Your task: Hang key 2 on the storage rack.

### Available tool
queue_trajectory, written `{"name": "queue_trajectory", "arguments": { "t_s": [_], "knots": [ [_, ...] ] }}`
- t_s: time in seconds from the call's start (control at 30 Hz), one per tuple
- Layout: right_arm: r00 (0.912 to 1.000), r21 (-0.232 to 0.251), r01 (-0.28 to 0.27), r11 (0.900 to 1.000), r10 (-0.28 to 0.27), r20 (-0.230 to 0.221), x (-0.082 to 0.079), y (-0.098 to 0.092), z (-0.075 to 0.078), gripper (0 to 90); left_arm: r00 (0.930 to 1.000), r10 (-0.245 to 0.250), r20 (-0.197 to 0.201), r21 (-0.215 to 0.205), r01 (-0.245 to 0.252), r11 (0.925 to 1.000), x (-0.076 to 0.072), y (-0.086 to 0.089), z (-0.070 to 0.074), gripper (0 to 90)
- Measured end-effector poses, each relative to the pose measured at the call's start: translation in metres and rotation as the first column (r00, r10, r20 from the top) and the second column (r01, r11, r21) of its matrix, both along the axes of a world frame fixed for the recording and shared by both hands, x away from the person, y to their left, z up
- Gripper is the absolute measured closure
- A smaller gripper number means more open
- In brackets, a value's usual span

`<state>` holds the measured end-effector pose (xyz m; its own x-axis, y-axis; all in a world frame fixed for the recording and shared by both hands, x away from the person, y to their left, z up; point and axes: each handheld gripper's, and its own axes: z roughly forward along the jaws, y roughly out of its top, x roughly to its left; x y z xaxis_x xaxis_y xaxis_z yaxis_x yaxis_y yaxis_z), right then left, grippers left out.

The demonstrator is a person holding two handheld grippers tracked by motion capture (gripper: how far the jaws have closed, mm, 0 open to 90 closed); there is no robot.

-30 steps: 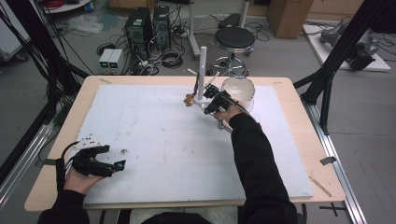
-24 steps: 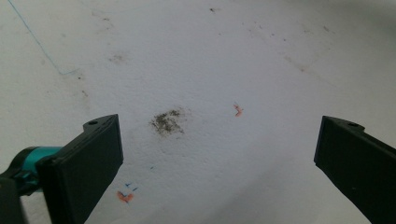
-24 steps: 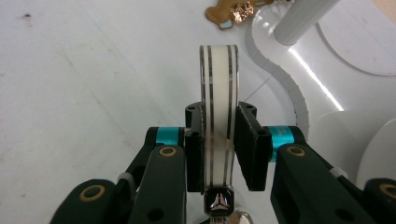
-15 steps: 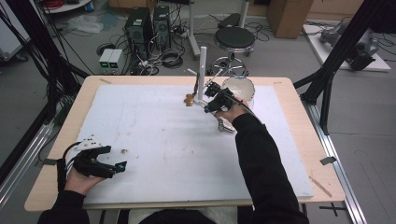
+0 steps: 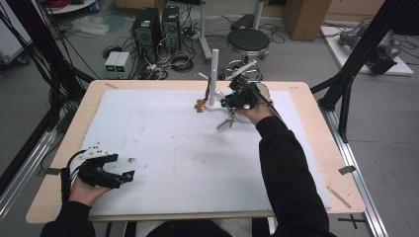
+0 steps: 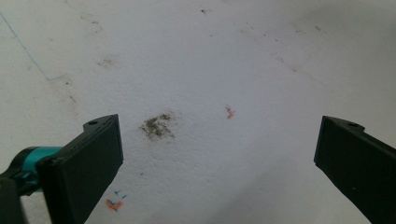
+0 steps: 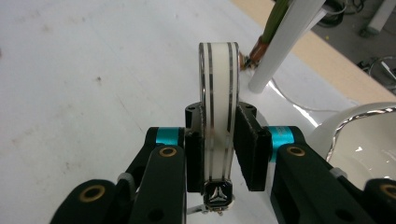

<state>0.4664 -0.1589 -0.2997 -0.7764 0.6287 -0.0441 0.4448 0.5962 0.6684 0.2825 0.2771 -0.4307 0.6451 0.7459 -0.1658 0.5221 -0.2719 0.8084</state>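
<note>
White foam sheeting covered the desk [image 5: 148, 128]; my right tool [image 7: 219, 140] pinched a cream, silver-striped bangle [image 7: 218, 93] edge-up, just beside the white upright post [image 5: 214, 74]. My left tool [image 6: 219, 154] sat spread, far off.

Even overhead light, soft shadows, slight blur

Black sleeves; black grippers with teal joints, brass screws and black fingers [image 7: 247, 140].

White mat [image 6: 261, 60], stained: grey smudge [image 6: 158, 126], orange fleck [image 6: 229, 112]. Black jaws wide apart, nothing between.
</note>
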Motion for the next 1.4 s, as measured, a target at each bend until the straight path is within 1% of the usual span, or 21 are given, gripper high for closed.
{"name": "queue_trajectory", "arguments": {
  "t_s": [0.07, 0.13, 0.2, 0.23, 0.27, 0.33, 0.4, 0.53, 0.6, 0.73, 0.77, 0.9, 1.03, 1.23, 1.33, 1.4],
  "knots": [
    [0.9999, 0.026, 0.003, 1.0, -0.003, 0.012, -0.001, -0.002, 0.008, 74.9, 1.0, 0.001, 0.001, -0.001, -0.001, 1.0, 0.0, 0.0, 0.0, 1.7],
    [0.9998, 0.043, 0.002, 0.999, -0.003, 0.02, -0.001, -0.003, 0.015, 74.8, 1.0, -0.002, -0.001, 0.001, 0.002, 1.0, 0.001, 0.0, 0.0, 1.7],
    [0.9996, 0.046, -0.001, 0.999, 0.0, 0.03, -0.002, -0.003, 0.022, 74.8, 1.0, -0.001, -0.001, -0.001, 0.001, 1.0, 0.001, 0.0, 0.0, 1.7],
    [0.9991, 0.052, -0.011, 0.999, 0.009, 0.04, -0.002, -0.004, 0.026, 74.8, 1.0, -0.001, 0.0, -0.002, 0.001, 1.0, 0.001, 0.0, 0.0, 1.7],
    [0.9992, 0.061, -0.009, 0.998, 0.006, 0.04, -0.002, -0.004, 0.029, 74.8, 1.0, 0.0, 0.001, -0.003, 0.0, 1.0, 0.001, 0.0, 0.0, 1.7],
    [0.9985, 0.074, -0.013, 0.997, 0.009, 0.055, -0.002, -0.006, 0.037, 74.8, 1.0, -0.001, 0.0, -0.005, 0.001, 1.0, 0.001, 0.0, 0.0, 1.7],
    [0.9979, 0.071, -0.019, 0.997, 0.015, 0.062, -0.002, -0.005, 0.041, 74.8, 1.0, 0.0, 0.003, -0.008, 0.0, 1.0, 0.001, 0.001, 0.0, 1.7],
    [0.9965, 0.096, -0.045, 0.994, 0.038, 0.075, -0.003, -0.003, 0.05, 74.8, 1.0, -0.003, 0.004, -0.009, 0.003, 1.0, 0.002, 0.001, 0.0, 1.7],
    [0.9954, 0.1, -0.058, 0.993, 0.05, 0.082, -0.003, -0.001, 0.053, 74.8, 1.0, -0.002, 0.004, -0.009, 0.002, 1.0, 0.002, 0.001, 0.0, 1.7],
    [0.993, 0.087, -0.087, 0.992, 0.079, 0.088, -0.002, 0.002, 0.06, 74.8, 1.0, -0.002, 0.003, -0.012, 0.003, 0.9999, 0.003, 0.0, 0.0, 1.7],
    [0.9923, 0.093, -0.092, 0.991, 0.084, 0.091, -0.002, 0.003, 0.063, 74.8, 1.0, -0.002, 0.004, -0.013, 0.002, 0.9999, 0.003, 0.0, 0.0, 1.7],
    [0.9882, 0.11, -0.126, 0.986, 0.115, 0.1, 0.003, 0.006, 0.075, 74.8, 1.0, -0.007, 0.002, -0.013, 0.007, 0.9999, 0.003, 0.0, 0.0, 1.7],
    [0.9856, 0.117, -0.14, 0.983, 0.127, 0.112, 0.01, 0.012, 0.087, 74.8, 1.0, -0.007, 0.005, -0.009, 0.007, 0.9999, 0.003, 0.0, -0.001, 1.7],
    [0.9827, 0.121, -0.146, 0.982, 0.13, 0.132, 0.018, 0.018, 0.094, 74.8, 1.0, -0.009, 0.003, -0.006, 0.009, 0.9999, 0.003, 0.001, -0.001, 1.7],
    [0.982, 0.156, -0.144, 0.977, 0.122, 0.144, 0.021, 0.017, 0.097, 74.8, 1.0, -0.005, 0.002, -0.009, 0.005, 0.9999, 0.004, 0.001, -0.001, 1.7],
    [0.9826, 0.162, -0.138, 0.977, 0.115, 0.146, 0.023, 0.017, 0.098, 74.8, 1.0, -0.002, 0.002, -0.011, 0.002, 0.9999, 0.004, 0.002, -0.001, 1.7]
  ]
}}
